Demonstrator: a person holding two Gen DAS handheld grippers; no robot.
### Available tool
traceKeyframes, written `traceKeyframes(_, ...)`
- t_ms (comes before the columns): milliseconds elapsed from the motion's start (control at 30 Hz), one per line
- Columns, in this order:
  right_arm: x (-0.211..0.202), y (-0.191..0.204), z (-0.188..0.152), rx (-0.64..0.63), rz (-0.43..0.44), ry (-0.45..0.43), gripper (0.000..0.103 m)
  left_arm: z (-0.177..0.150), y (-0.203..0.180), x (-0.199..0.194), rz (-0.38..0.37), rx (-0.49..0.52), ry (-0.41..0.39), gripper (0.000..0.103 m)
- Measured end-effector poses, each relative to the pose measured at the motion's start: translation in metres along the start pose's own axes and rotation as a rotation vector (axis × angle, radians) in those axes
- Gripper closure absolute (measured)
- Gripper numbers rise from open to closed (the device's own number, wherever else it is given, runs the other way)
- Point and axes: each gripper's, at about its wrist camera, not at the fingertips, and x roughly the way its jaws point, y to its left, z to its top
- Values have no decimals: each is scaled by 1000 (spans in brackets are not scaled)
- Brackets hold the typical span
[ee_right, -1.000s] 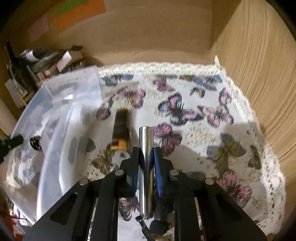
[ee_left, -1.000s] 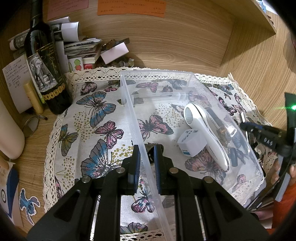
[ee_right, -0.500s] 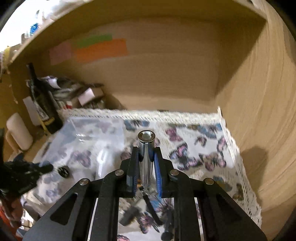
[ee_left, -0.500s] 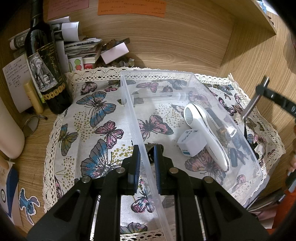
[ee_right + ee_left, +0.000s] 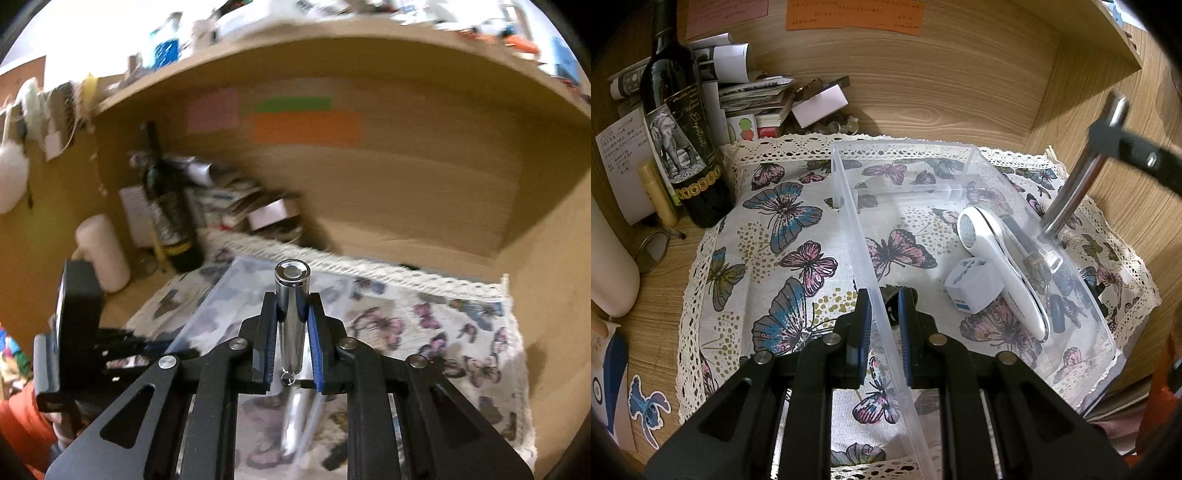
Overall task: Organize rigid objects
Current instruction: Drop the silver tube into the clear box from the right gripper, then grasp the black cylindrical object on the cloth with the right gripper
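Note:
A clear plastic box (image 5: 849, 206) stands on the butterfly cloth (image 5: 783, 236). Inside lie a white handheld device (image 5: 997, 258), a white plug adapter (image 5: 973, 286) and a dark yellow-banded item (image 5: 1036, 264). My left gripper (image 5: 883, 301) is shut on the box's near left wall. My right gripper (image 5: 291, 308) is shut on a shiny metal cylinder (image 5: 291, 295), held tilted above the box's right rim; it also shows in the left wrist view (image 5: 1075, 188). The box is blurred in the right wrist view (image 5: 236, 291).
A wine bottle (image 5: 679, 122), papers and small boxes (image 5: 757, 96) stand at the back left. A cream cylinder (image 5: 609, 266) is at the left. Wooden walls (image 5: 960, 81) enclose the back and right, with a shelf (image 5: 1108, 40) above.
My right gripper has lifted the metal cylinder off the cloth and swung it up and left toward the box. My left gripper has stayed clamped on the box wall.

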Motion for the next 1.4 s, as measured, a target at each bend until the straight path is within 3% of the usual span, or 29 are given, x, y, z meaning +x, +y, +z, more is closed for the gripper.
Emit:
traceKeyframes(267,41,12,-22,-57,14,159,89,1,-1,1,-4,-2,0,89)
traceKeyframes(600,67,2,-26,-26,-8,235,87,2,-2,1,-8,-4,-2,89)
traceKeyframes(667,69,0,-26,-13,-17,241,87,2,-2,1,-8,-2,-3,89)
traceKeyframes(800,65,-5,-22,17,-23,223,73,2,-2,1,-11,-2,-4,89)
traceKeyframes(1000,44,-15,-16,30,-60,169,70,2,-2,1,-11,-2,-3,89)
traceKeyframes(1100,29,-23,-17,47,-94,139,60,2,-2,2,-11,-1,-5,89)
traceKeyframes(1400,-6,-61,-43,130,-259,136,50,1,-1,1,-12,-1,-6,89)
